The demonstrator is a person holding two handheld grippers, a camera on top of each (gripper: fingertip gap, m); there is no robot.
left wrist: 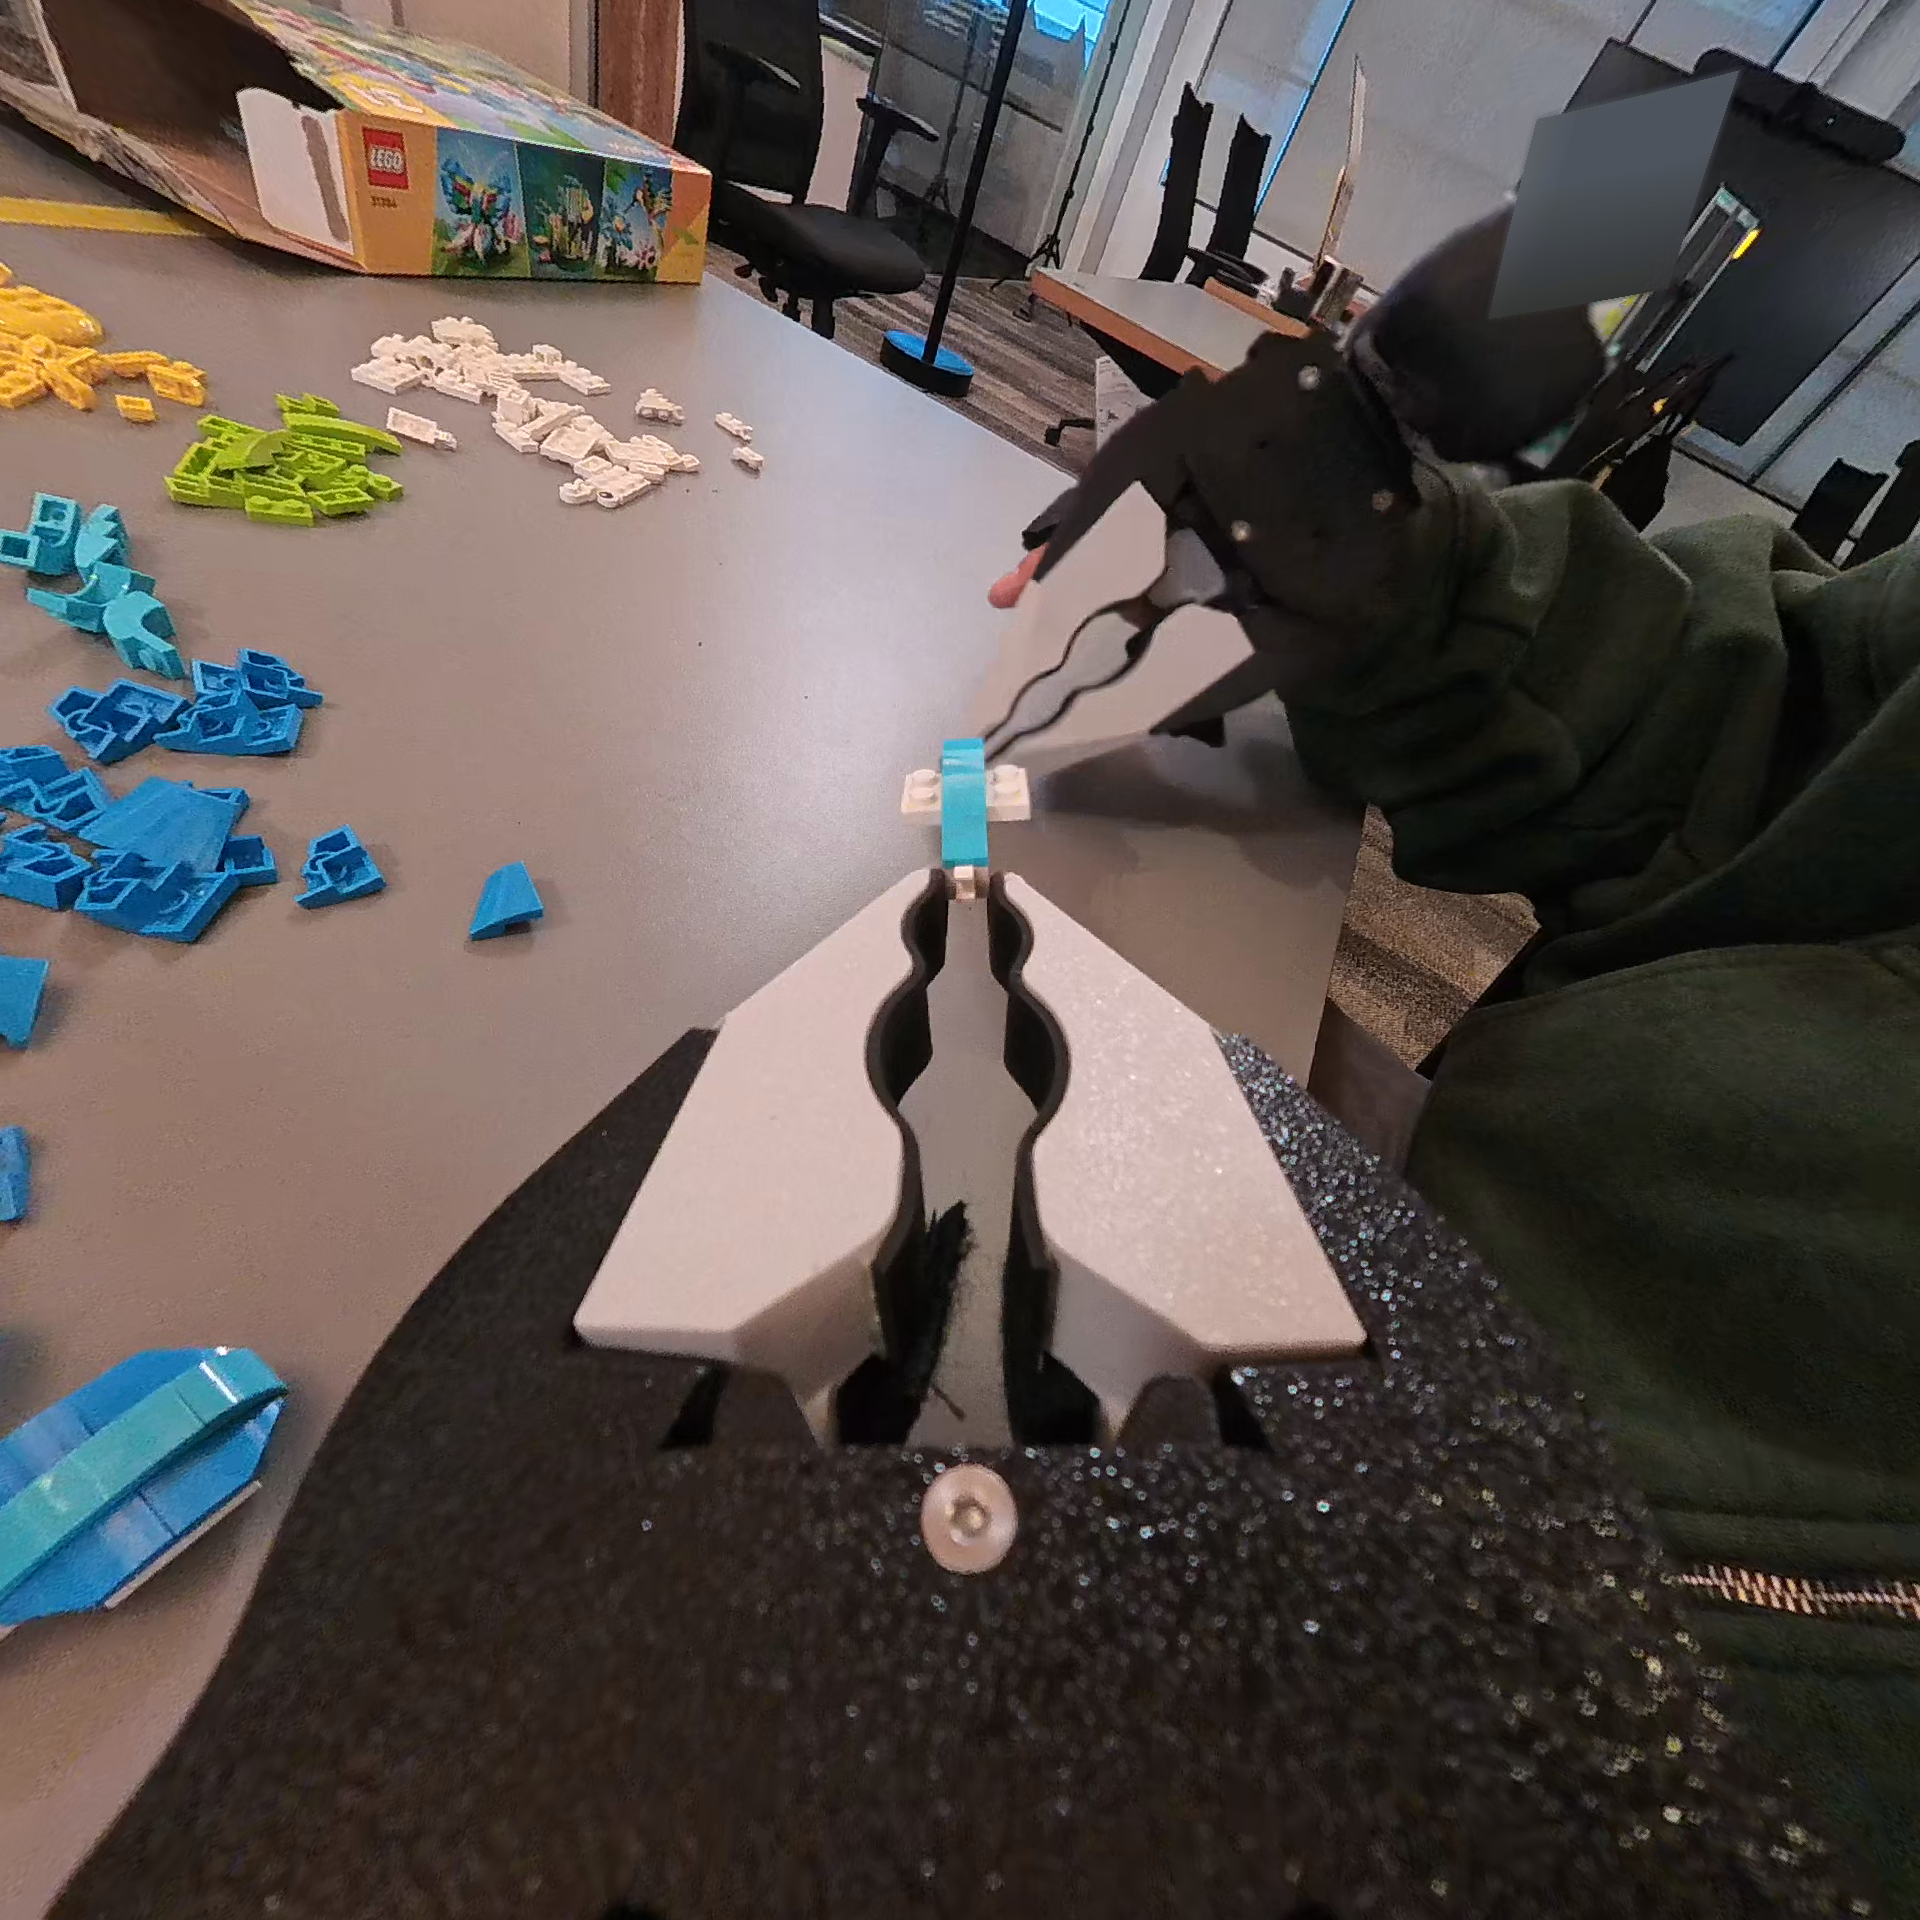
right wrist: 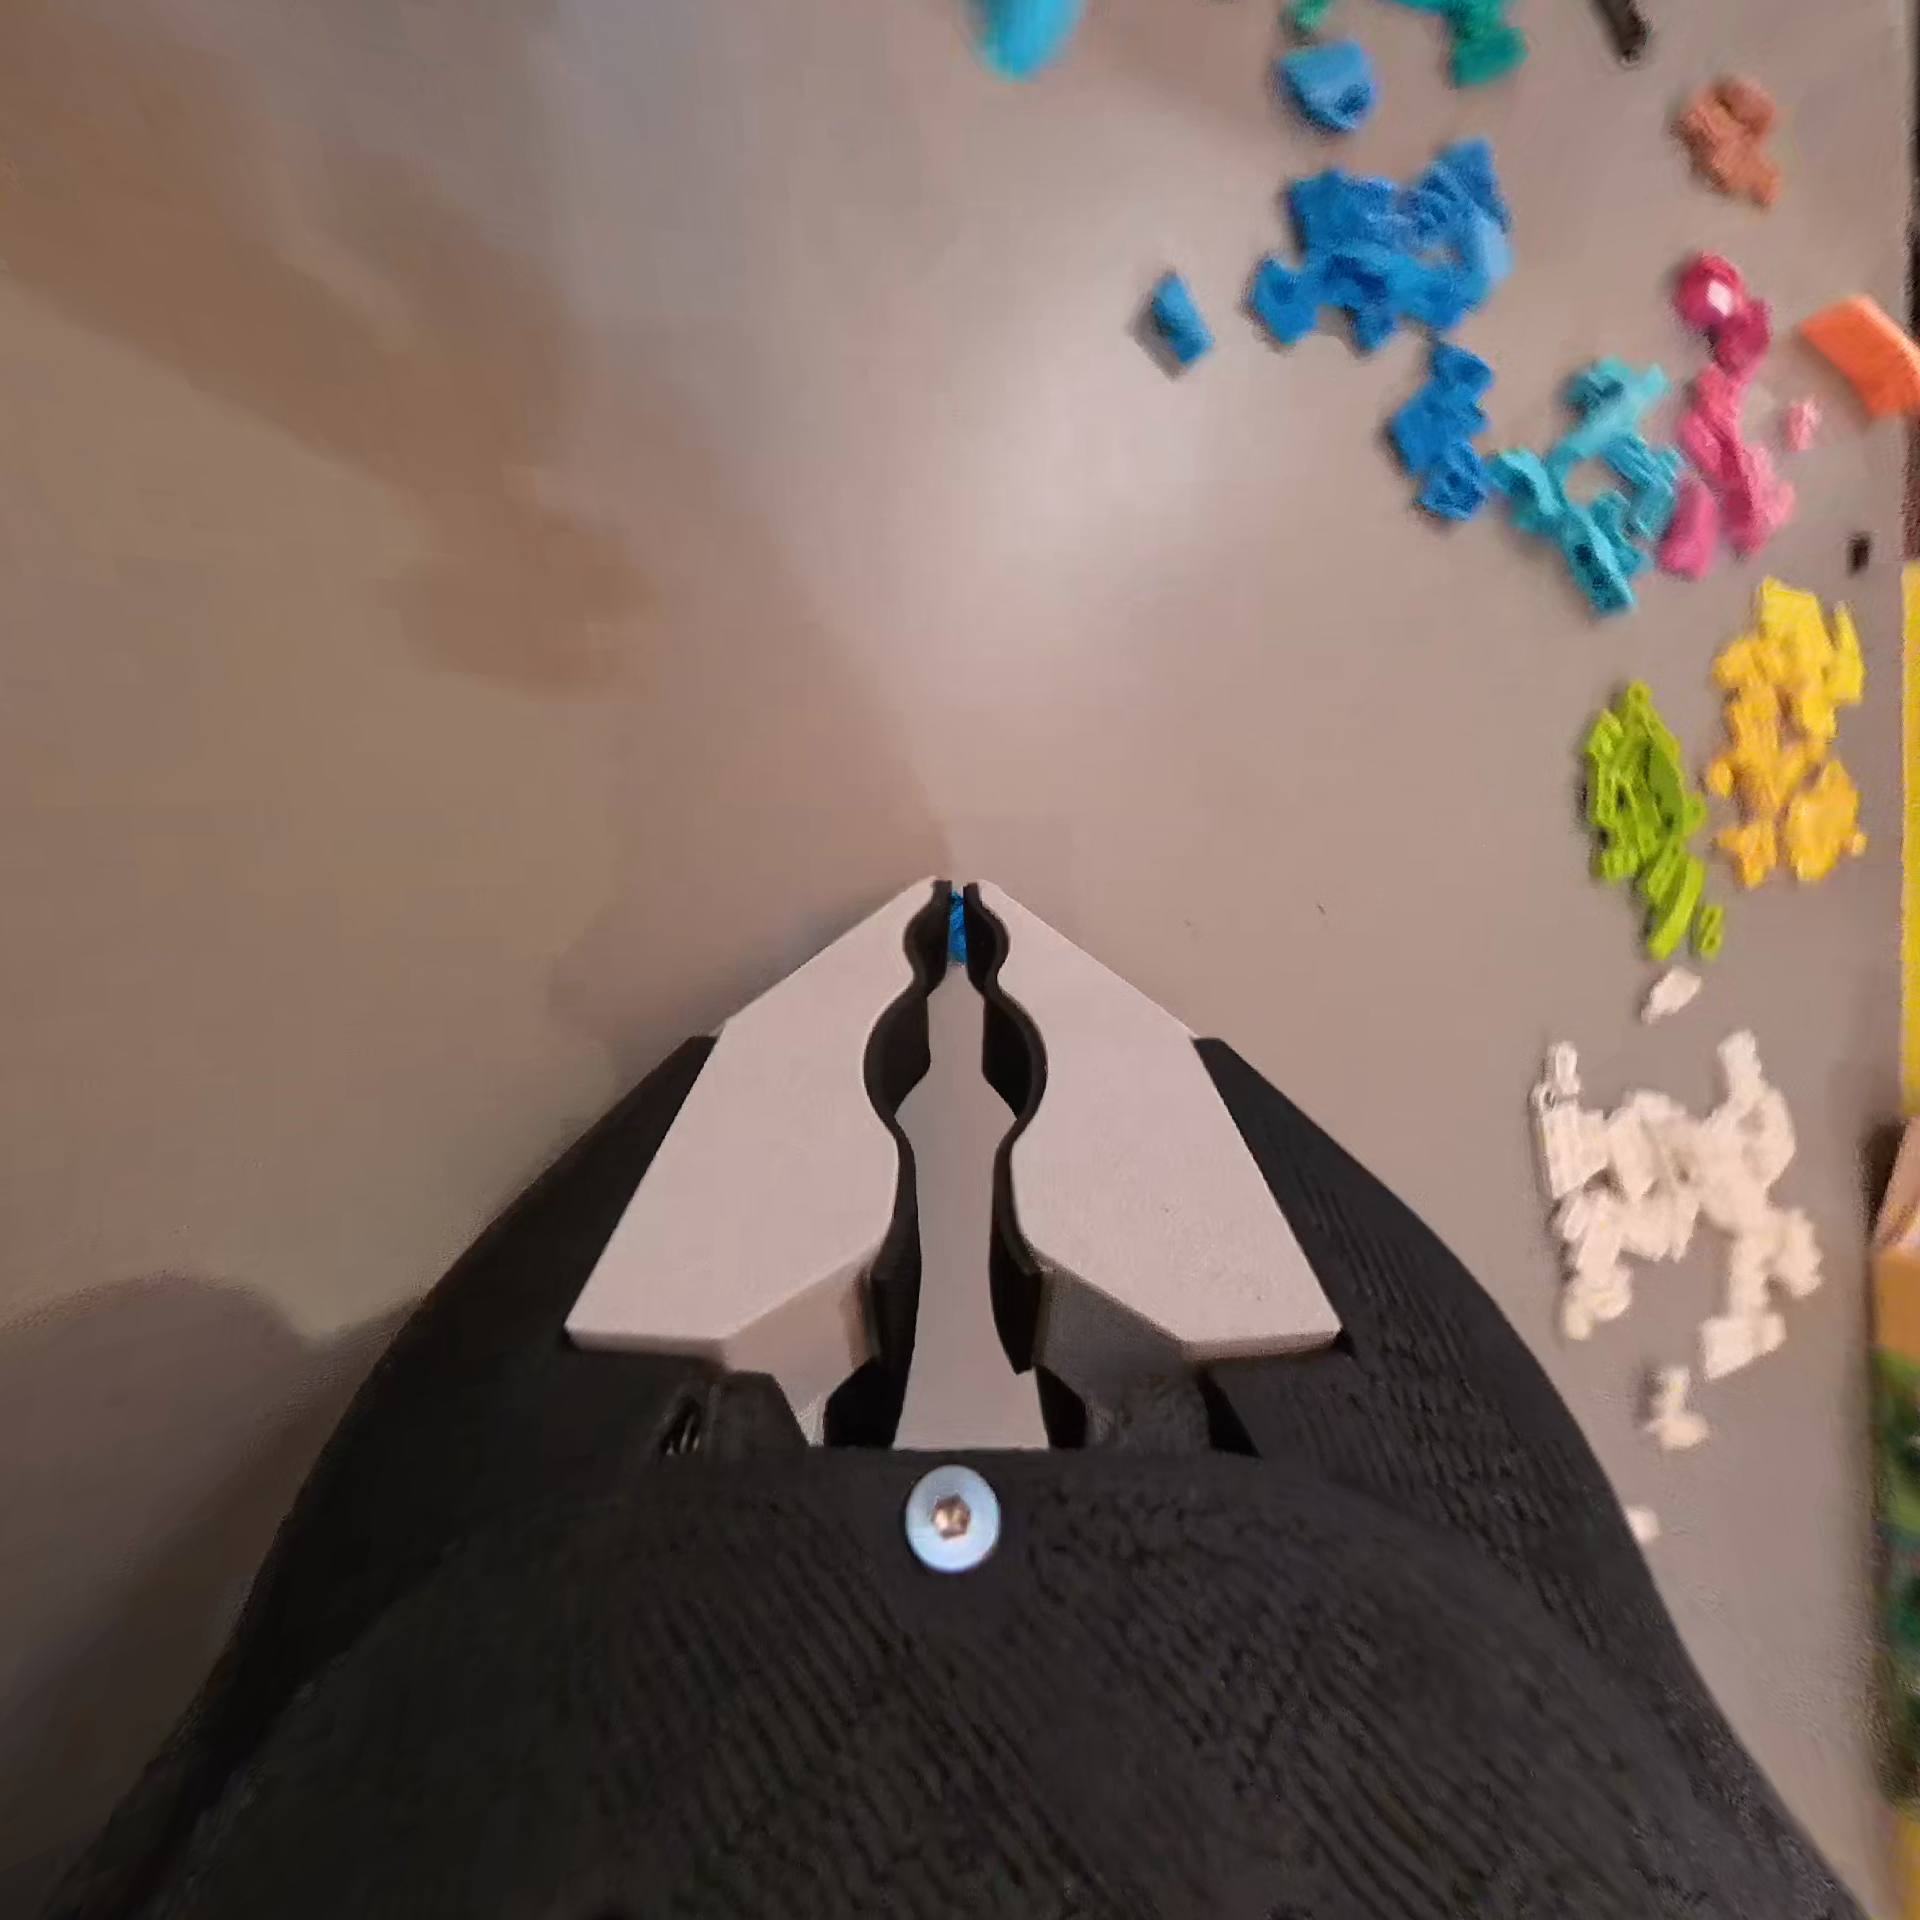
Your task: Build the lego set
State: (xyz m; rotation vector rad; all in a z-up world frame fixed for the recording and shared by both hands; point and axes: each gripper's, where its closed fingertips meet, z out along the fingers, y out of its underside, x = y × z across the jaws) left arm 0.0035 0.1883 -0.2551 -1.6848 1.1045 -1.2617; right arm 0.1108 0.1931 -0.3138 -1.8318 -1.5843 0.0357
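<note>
My left gripper [left wrist: 966, 883] is shut on the white near end of a small assembly [left wrist: 964, 800]. The assembly is a turquoise curved piece crossed by a white plate, held just above the grey table [left wrist: 623, 644]. My right gripper [right wrist: 956, 896] is shut on a small blue piece [right wrist: 957, 935] over bare table. In the left wrist view the right gripper [left wrist: 992, 743] shows blurred, with its tips just behind the assembly's far end. I cannot tell whether they touch.
Sorted brick piles lie left: white [left wrist: 520, 405], green [left wrist: 281, 468], turquoise [left wrist: 94, 582], blue [left wrist: 156, 810], yellow [left wrist: 62, 353]. A built blue curved part [left wrist: 125, 1475] lies near left. The set's box [left wrist: 499, 197] lies behind. The table edge [left wrist: 1340, 935] and a green sleeve [left wrist: 1558, 675] are right. Spacing between my two grippers at the tips: around 12 centimeters.
</note>
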